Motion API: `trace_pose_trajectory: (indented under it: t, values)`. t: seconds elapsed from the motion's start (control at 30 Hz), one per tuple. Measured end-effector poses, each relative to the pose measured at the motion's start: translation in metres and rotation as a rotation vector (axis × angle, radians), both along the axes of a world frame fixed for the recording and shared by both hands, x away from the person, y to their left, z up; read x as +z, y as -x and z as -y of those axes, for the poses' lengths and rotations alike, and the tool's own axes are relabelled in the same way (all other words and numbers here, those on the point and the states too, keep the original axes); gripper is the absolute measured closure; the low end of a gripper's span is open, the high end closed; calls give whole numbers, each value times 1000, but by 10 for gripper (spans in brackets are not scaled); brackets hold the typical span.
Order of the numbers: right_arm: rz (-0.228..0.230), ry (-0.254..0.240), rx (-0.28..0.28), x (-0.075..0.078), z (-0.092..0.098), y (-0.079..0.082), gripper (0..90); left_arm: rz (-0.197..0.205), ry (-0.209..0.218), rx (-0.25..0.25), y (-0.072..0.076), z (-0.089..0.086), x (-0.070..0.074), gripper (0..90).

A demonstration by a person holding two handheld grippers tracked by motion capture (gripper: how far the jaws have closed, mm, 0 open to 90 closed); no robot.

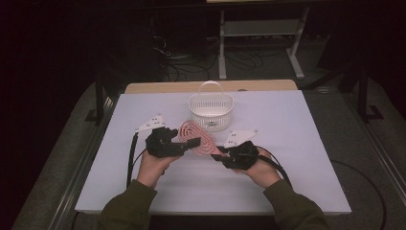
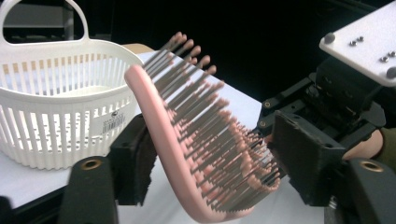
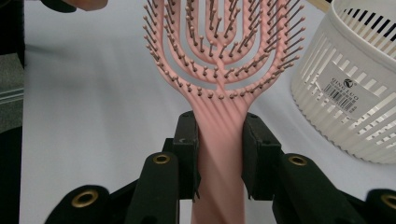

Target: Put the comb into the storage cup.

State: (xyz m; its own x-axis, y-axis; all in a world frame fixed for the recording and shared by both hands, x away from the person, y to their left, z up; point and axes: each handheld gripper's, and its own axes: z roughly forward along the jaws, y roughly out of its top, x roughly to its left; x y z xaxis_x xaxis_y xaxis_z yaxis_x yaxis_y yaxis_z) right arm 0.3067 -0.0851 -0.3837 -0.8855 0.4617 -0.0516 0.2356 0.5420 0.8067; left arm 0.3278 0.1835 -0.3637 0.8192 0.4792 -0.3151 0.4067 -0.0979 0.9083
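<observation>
Holding the pink hairbrush (image 3: pixel 219 79) by its handle, the right tool (image 3: pixel 219 154) has both pads pressed on the neck, the brush lifted just above the white desk (image 1: pixel 297 158) in front of the basket (image 1: pixel 210 111). The left tool (image 2: pixel 219 163) stands part-open around the brush head — back pad touching the smooth curved spine, front pad near the bristle tips, not clearly pressing. Risk: a clamp across the bristles likely bends them and grips poorly, so the head may twist or slip if the right tool lets go — the springy vented frame offers little flat surface. Basket is slotted white plastic with a hoop handle, light, easily nudged.
</observation>
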Motion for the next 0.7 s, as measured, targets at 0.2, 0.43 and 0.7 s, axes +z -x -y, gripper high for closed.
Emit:
trace_pose_trajectory:
  t: [0.2, 0.43, 0.7]
  values:
    - [4, -2, -3, -2, -2, 1, 686, -10, 4, 14, 0, -2, 0, 420]
    - [12, 7, -5, -5, -5, 1, 686, -26, 8, 16, 0, -4, 1, 487]
    - [24, 23, -7, -7, -8, 2, 686, -32, 18, 10, 0, -4, 2, 534]
